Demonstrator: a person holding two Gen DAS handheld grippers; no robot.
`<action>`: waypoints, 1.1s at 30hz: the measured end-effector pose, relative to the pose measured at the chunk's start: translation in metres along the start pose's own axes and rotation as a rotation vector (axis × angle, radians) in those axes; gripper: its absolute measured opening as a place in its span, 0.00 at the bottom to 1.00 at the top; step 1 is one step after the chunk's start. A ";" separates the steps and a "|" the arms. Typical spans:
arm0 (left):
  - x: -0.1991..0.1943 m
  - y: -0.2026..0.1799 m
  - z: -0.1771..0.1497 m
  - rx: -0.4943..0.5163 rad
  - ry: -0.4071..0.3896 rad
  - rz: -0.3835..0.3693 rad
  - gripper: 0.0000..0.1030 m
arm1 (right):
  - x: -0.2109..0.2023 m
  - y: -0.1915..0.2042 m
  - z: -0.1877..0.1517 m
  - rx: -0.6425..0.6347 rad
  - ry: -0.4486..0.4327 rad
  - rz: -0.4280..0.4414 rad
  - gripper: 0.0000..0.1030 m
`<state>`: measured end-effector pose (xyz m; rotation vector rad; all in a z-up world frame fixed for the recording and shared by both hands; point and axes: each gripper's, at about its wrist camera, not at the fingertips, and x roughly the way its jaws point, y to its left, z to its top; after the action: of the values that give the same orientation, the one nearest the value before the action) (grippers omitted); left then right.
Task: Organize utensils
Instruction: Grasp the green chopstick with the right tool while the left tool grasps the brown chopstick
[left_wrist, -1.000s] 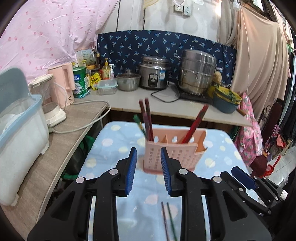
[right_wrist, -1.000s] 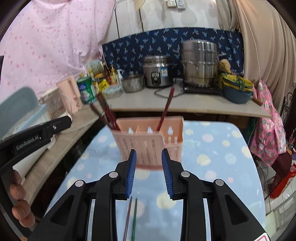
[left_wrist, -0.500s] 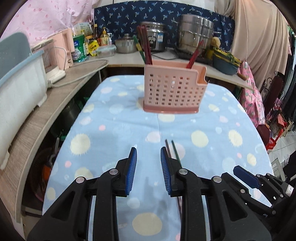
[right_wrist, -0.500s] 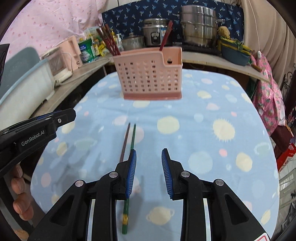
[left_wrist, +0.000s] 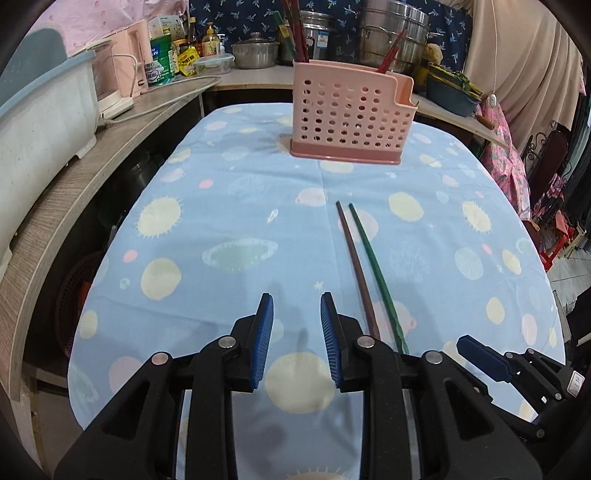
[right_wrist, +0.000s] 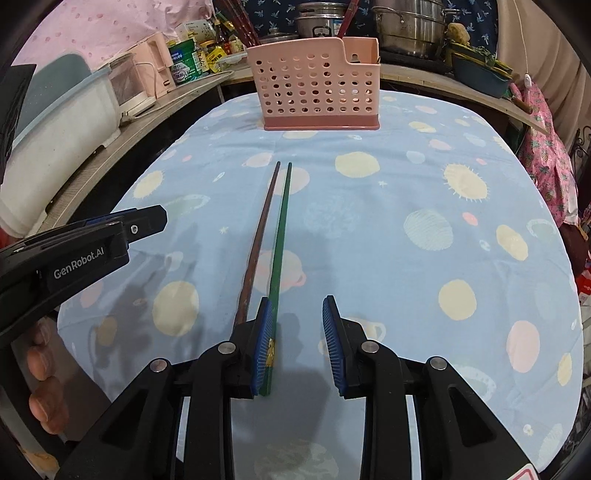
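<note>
While both claws hang low over the counter (left_wrist: 229, 206), which is covered in a pale blue cloth printed with suns and planets, neither holds anything. On that cloth lie two chopsticks side by side, almost touching along their length: a brown chopstick (left_wrist: 356, 266) and a green chopstick (left_wrist: 376, 273), their thin tips pointing toward a pink utensil holder (left_wrist: 347, 118) at the far end. The holder is perforated, stands upright, and has several red and dark chopsticks (left_wrist: 295, 33) sticking up from it.

Seen from the left wrist, the left claw (left_wrist: 296, 339) stands to the left of the pair, its blue pads parted by a narrow gap with only cloth between them. From the right wrist, the right claw (right_wrist: 297, 343) is likewise narrowly parted and empty; the green chopstick (right_wrist: 277, 258) runs along the inner edge of its left pad (right_wrist: 263, 347), while the brown chopstick (right_wrist: 258, 236) passes just outside that pad. Whether the pad actually touches the green stick cannot be told. The left claw's black body (right_wrist: 85, 247) shows at the left edge of that view, with fingers (right_wrist: 40, 369) wrapped around its handle.
</note>
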<state>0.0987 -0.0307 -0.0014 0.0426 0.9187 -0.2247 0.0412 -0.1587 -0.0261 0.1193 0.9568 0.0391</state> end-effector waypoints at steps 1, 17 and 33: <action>0.000 0.000 -0.003 0.001 0.004 0.000 0.25 | 0.001 0.001 -0.002 -0.001 0.004 0.001 0.27; 0.001 0.002 -0.016 -0.001 0.032 0.000 0.25 | 0.015 0.014 -0.027 -0.030 0.065 0.020 0.24; 0.002 -0.017 -0.027 0.037 0.057 -0.044 0.35 | 0.012 -0.007 -0.031 0.010 0.045 -0.036 0.07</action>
<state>0.0752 -0.0443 -0.0183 0.0633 0.9733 -0.2828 0.0227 -0.1622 -0.0538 0.1105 1.0036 0.0043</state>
